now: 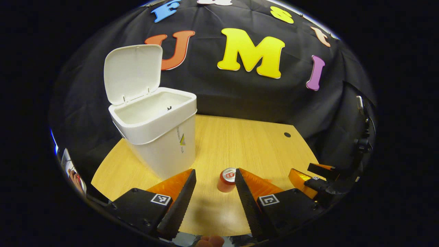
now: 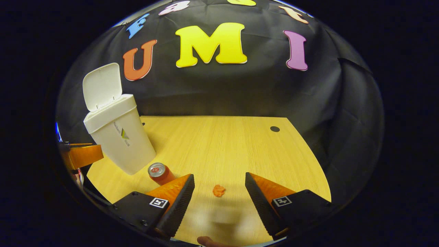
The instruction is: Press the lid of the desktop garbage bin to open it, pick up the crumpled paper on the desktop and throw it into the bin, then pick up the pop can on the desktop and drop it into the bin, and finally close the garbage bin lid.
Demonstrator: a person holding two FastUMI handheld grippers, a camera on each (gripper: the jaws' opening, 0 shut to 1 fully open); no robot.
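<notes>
Desktop (image 2: 223,144): pale wood top, bearing the bin, the can and the paper; small dark hole (image 2: 274,129) toward the far right edge.
Garbage bin (image 1: 161,137): white, standing at the left of the desktop; mouth uncovered, inside looks empty as far as the left gripper view reaches.
Lid (image 1: 133,72): swung up and back on its hinge, standing nearly upright behind the mouth; opening step judged done.
Left gripper (image 1: 215,187): jaws apart, nothing between the pads; hovering low over the desktop, just right of the bin, with the can ahead near its right finger.
Right gripper (image 2: 219,192): jaws apart and empty; aimed down at the desktop with the paper lying in the gap ahead of the fingertips, not touched.
Pop can (image 2: 160,173): red, upright on the desktop, just beside the bin's foot on the near side; not yet picked up.
Crumpled paper (image 2: 218,190): small orange-red wad, resting on the desktop to the right of the can, apart from it; not yet in the bin.
Progress: first of four steps complete; paper throw, can drop and lid closing all left to do.
Step in hand: judged to be the approach to the paper with the right gripper, jaws already lined up either side of it.
Next need: lower onto the wad, close on it, carry left and release over the open mouth.
</notes>
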